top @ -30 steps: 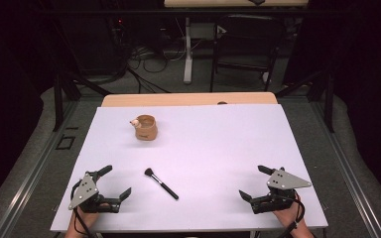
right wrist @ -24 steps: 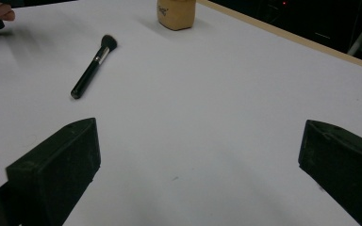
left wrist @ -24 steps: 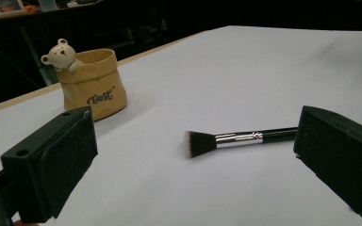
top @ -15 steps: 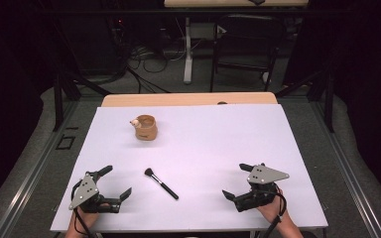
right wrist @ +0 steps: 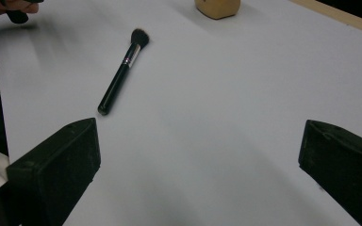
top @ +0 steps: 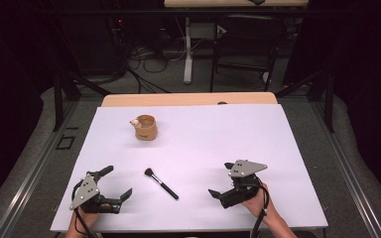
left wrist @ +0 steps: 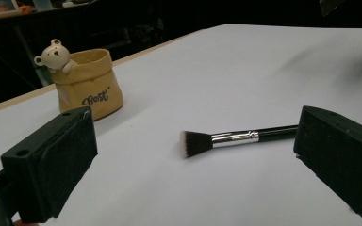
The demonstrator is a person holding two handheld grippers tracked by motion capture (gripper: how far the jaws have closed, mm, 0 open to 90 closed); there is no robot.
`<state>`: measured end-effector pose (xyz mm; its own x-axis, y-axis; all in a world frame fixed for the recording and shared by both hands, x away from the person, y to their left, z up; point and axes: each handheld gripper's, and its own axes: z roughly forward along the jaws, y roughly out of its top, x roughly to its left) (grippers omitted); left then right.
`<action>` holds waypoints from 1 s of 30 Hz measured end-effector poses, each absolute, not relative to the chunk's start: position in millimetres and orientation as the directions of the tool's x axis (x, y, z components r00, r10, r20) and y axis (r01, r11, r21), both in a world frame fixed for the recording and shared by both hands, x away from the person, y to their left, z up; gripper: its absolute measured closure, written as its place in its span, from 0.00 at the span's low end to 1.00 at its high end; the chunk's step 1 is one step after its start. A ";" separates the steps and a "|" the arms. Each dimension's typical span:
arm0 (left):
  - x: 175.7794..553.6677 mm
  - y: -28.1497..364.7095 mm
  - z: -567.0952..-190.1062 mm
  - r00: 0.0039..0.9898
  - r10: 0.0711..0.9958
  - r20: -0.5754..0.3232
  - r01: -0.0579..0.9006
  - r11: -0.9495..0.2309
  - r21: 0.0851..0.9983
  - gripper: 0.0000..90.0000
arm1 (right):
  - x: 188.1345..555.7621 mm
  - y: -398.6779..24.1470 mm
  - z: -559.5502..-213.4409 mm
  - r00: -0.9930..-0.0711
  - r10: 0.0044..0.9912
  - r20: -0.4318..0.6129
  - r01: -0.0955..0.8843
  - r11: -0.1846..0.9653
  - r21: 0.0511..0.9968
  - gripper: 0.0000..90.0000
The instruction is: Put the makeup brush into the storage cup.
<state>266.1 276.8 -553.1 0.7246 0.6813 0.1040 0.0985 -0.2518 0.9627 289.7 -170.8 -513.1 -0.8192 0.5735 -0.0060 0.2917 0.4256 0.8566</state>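
The right tool [top: 222, 179] has moved leftward toward the makeup brush [top: 161, 183], jaws spread wide and empty. The left tool [top: 113, 183] stays put, likewise gaping. The brush lies flat on the tabletop [top: 278, 148] between them; a bear-trimmed pot [top: 145, 127] stands well beyond, nothing blocking.

"Best"-like script on bear pot [left wrist: 86, 86]
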 end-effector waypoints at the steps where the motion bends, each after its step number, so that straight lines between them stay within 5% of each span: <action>1: 266.1 276.8 -553.0 0.726 0.679 0.106 0.096 -0.253 0.963 0.00 | 291.6 -165.6 -512.7 -0.823 0.568 0.000 0.298 0.431 0.852 0.00; 30: 265.8 276.2 -552.6 0.721 0.684 0.115 0.089 -0.256 0.963 0.00 | 315.6 -81.9 -504.6 -0.876 0.480 0.048 0.350 0.563 0.749 0.00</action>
<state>265.8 276.2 -552.6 0.7205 0.6838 0.1155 0.0887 -0.2560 0.9626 315.6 -81.9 -504.6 -0.8758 0.4803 0.0479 0.3498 0.5632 0.7486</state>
